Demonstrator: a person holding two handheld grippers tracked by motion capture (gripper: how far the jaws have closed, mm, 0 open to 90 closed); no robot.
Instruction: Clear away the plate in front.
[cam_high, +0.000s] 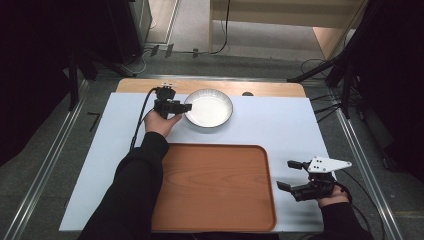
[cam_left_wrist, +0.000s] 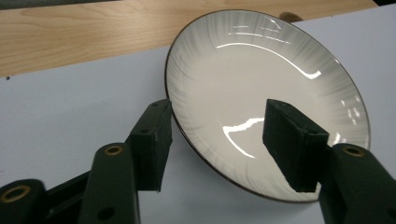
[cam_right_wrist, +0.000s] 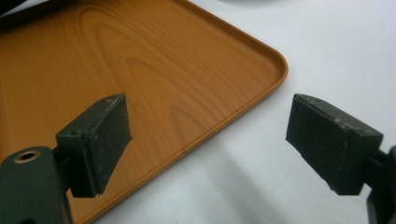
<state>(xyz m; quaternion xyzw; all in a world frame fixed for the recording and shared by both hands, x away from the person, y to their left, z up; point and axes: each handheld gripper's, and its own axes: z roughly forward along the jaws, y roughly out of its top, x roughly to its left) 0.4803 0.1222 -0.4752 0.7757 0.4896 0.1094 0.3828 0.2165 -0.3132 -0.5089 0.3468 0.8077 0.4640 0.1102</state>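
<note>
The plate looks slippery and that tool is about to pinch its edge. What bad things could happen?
1. The plate is glossy and the left tool straddles just its thin rim, one pad over the dish, one outside, so it might slip or tilt when lifted.
2. The pads are not pressing yet; closing off-centre could push the plate across the white sheet.
3. The tray has a raised lip that the plate might clip.

One white plate (cam_high: 209, 108) with a thin dark rim, one wooden tray (cam_high: 215, 187), one pale sheet (cam_high: 290, 125) spread over one wooden bench (cam_high: 270, 89). Two grippers: the left gripper (cam_high: 186, 107) and the right gripper (cam_high: 288, 175), each with two black jaws and one trailing cable. One grey three-cornered plate (cam_high: 327, 164) sits on the right gripper
</note>
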